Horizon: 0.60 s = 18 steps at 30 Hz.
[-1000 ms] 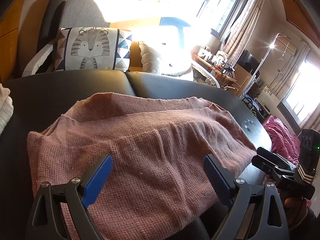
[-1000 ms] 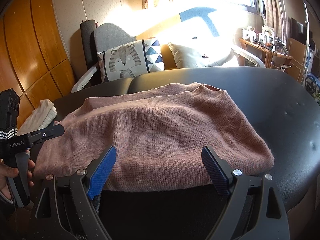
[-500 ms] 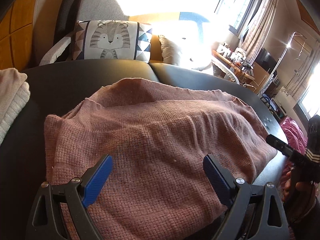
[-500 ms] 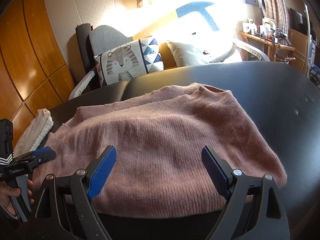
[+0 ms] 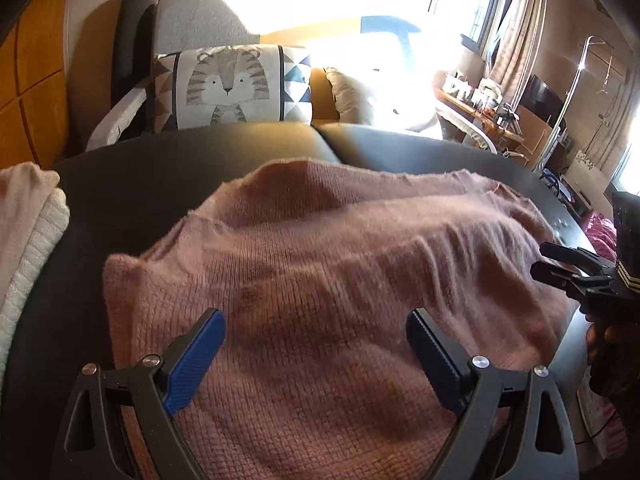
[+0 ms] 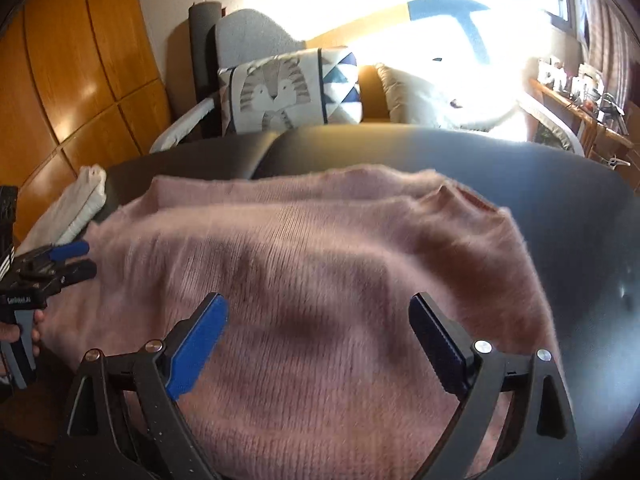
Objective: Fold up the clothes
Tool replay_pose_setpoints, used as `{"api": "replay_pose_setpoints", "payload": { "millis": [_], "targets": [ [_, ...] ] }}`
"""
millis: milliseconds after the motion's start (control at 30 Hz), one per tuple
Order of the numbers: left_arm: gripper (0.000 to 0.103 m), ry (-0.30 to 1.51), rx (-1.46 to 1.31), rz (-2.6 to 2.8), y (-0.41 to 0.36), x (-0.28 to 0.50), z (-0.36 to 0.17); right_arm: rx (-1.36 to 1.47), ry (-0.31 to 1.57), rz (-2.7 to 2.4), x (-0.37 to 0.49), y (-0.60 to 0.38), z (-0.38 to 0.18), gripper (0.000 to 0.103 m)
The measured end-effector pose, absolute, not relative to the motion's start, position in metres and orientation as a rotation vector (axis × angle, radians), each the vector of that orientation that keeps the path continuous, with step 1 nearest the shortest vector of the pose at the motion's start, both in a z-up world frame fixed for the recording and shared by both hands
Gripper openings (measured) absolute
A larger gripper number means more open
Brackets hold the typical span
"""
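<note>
A pink knit sweater (image 5: pixel 340 280) lies folded over on the black padded table (image 5: pixel 140 192), its near edge hanging toward me. My left gripper (image 5: pixel 316 356) hovers open just above the sweater's left part, nothing between its blue pads. In the right wrist view the sweater (image 6: pixel 320 280) fills the middle, and my right gripper (image 6: pixel 318 344) is open over its right part. Each gripper shows in the other's view: the right gripper (image 5: pixel 556 264) by the sweater's right edge, the left gripper (image 6: pixel 68 260) by its left edge, a hand on each handle.
A folded cream garment (image 5: pixel 28 232) lies on the table's left end, close to the sweater's left edge. Behind the table a sofa holds a tiger-print cushion (image 5: pixel 228 84) and a white pillow (image 6: pixel 432 96). Bare black table (image 6: pixel 580 220) stretches right of the sweater.
Both grippers have come closer in over the sweater, which now fills more of each view. The cream garment has entered the left view. Both stay open.
</note>
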State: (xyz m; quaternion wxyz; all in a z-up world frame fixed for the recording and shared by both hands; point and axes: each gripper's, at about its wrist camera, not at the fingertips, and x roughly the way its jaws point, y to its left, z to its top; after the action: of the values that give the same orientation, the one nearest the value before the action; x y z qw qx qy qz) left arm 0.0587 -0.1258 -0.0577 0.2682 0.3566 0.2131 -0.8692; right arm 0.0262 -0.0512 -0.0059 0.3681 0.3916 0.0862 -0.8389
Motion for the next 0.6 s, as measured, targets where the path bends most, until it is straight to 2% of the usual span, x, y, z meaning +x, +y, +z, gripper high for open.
{"api": "replay_pose_setpoints", "payload": {
  "millis": [100,233,300,433,600],
  "targets": [
    [0.094,0.599,0.94,-2.333,-0.141,0.047,-0.057,1.046,0.229,-2.154,-0.003,-0.076,-0.011,0.095],
    [0.094,0.642,0.937,-2.277,-0.162,0.049,-0.079,1.168,0.361,-2.122,-0.029,-0.082,-0.054,0.096],
    [0.095,0.664,0.936,-2.249,-0.172,0.05,-0.09,1.158,0.279,-2.125,-0.038,-0.064,-0.056,0.096],
    [0.095,0.678,0.913,-2.265,-0.174,0.054,-0.09,1.188,0.235,-2.176,-0.051,-0.048,-0.06,0.096],
    [0.095,0.679,0.934,-2.248,-0.174,0.048,-0.09,1.155,0.365,-2.21,-0.04,-0.06,-0.06,0.098]
  ]
}}
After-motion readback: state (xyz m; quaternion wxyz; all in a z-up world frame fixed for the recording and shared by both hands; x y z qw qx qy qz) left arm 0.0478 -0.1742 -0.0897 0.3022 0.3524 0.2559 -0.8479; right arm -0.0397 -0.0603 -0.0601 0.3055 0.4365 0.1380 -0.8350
